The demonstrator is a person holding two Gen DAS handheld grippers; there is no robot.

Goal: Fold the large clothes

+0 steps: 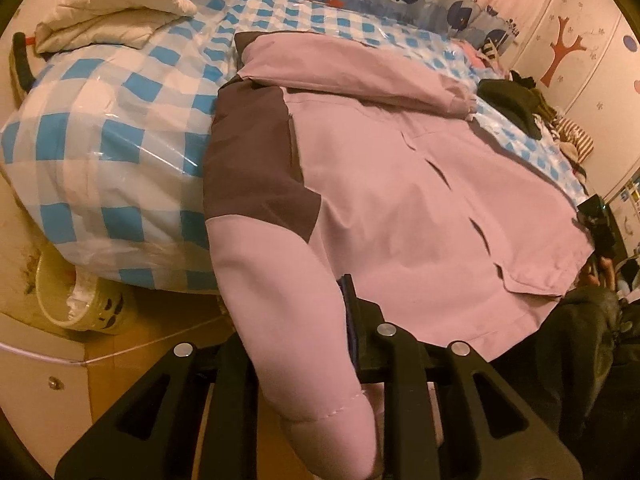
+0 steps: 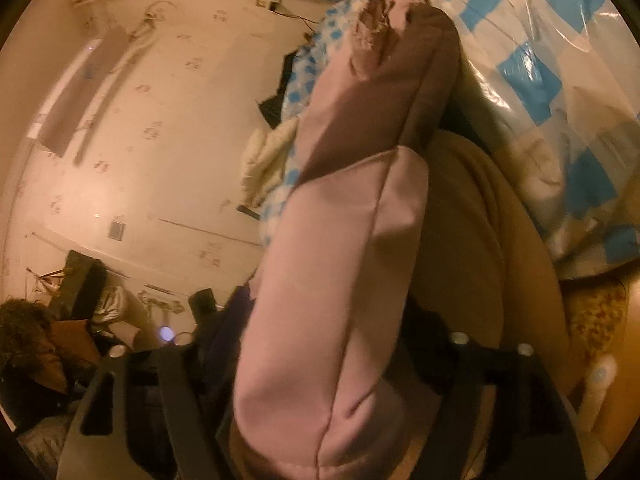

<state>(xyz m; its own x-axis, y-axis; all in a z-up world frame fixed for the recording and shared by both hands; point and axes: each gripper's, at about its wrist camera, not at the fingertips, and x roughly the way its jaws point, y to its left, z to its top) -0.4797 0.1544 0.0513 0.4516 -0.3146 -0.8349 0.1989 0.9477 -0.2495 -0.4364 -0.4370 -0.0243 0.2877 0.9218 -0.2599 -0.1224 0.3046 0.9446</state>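
Observation:
A large pink jacket (image 1: 400,184) with dark grey-brown shoulder panels lies spread on a bed covered in blue-and-white checked plastic sheet (image 1: 120,120). One sleeve lies folded across its top. My left gripper (image 1: 308,344) is shut on the cuff end of the other pink sleeve (image 1: 288,300), which hangs off the bed's near edge. In the right wrist view my right gripper (image 2: 320,352) is shut on a thick fold of the same pink jacket (image 2: 340,220), lifted off the bed, its fur-trimmed hood edge (image 2: 372,36) beyond.
A cream quilted blanket (image 1: 116,8) sits at the bed's far left. Dark clothes (image 1: 516,100) and striped fabric lie at the far right. A pale bin (image 1: 68,300) stands on the floor below the bed. A person (image 2: 28,344) is at the right view's lower left.

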